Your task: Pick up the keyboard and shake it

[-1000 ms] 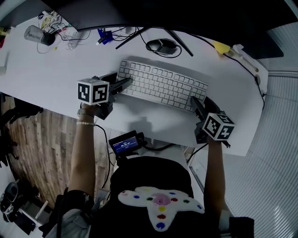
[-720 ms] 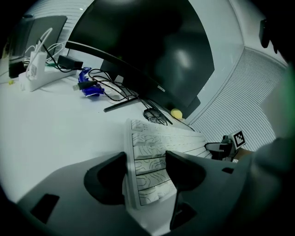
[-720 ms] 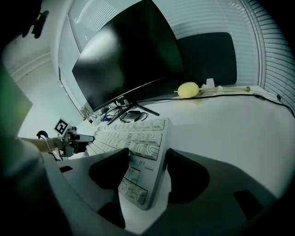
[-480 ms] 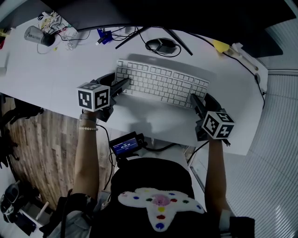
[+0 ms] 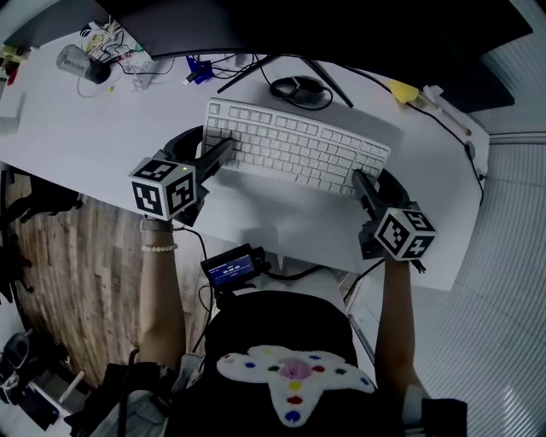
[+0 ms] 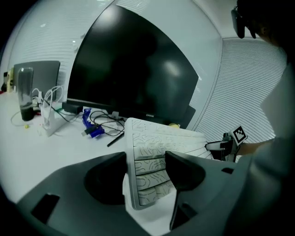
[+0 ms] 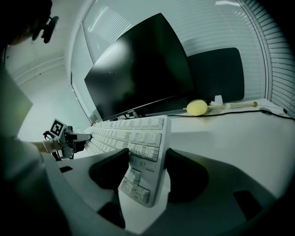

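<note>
The white keyboard (image 5: 294, 147) is held by both ends above the white desk (image 5: 77, 136), its shadow lying on the desk below it. My left gripper (image 5: 220, 154) is shut on its left end. In the left gripper view both dark pads press on the keyboard (image 6: 150, 159) at the left gripper (image 6: 145, 168), and the keyboard stands tilted. My right gripper (image 5: 363, 183) is shut on the right end. The right gripper view shows the keyboard (image 7: 138, 147) clamped edge-up in the right gripper (image 7: 145, 168).
A black monitor (image 5: 299, 26) stands behind the keyboard, a dark mouse (image 5: 297, 85) at its foot. A cup (image 5: 72, 61), cables and a blue connector (image 5: 192, 67) lie at the far left, a yellow object (image 5: 405, 85) at the far right. The desk's near edge runs under my hands.
The keyboard has come up off the desk and shifted towards the monitor. My left gripper rose with its end and rolled a little. The right gripper stayed nearly in place.
</note>
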`<state>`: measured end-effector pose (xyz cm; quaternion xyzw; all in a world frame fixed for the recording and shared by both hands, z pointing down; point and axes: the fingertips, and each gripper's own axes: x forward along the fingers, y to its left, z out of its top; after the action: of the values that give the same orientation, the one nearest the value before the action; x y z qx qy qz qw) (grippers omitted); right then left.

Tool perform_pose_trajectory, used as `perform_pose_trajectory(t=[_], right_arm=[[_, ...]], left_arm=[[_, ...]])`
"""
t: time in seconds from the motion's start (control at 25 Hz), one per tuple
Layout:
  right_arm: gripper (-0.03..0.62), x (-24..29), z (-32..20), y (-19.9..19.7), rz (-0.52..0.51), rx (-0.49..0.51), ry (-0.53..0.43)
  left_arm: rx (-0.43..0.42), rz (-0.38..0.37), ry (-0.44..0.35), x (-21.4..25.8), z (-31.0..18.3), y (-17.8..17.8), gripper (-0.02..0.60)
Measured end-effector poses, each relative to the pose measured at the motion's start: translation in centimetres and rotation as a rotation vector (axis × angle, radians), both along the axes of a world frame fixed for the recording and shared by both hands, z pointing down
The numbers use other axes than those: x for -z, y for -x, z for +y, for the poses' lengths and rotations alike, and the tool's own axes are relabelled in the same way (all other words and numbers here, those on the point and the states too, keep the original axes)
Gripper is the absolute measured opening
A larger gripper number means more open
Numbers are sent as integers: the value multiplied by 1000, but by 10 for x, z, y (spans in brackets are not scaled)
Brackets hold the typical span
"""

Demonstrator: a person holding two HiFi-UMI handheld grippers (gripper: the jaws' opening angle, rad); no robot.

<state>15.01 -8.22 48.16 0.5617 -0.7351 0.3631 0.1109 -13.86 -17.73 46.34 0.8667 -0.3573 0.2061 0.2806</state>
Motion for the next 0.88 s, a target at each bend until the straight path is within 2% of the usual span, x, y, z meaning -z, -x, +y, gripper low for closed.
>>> perform_pose_trajectory(t=[0.16, 0.28, 0.68, 0.88], right_arm=[[270, 7, -5, 1, -55, -7, -47], [270, 31, -17, 6, -98, -1, -93], [270, 85, -46, 22, -277, 23, -307], [270, 117, -61, 28, -344, 42, -381]], left_arm=[[-2, -51, -92, 32, -3, 0, 282], [5, -89, -167, 74, -10, 3, 282], [30, -244, -453, 196, -7, 6, 282], [51, -312, -546, 251, -6, 5, 282]])
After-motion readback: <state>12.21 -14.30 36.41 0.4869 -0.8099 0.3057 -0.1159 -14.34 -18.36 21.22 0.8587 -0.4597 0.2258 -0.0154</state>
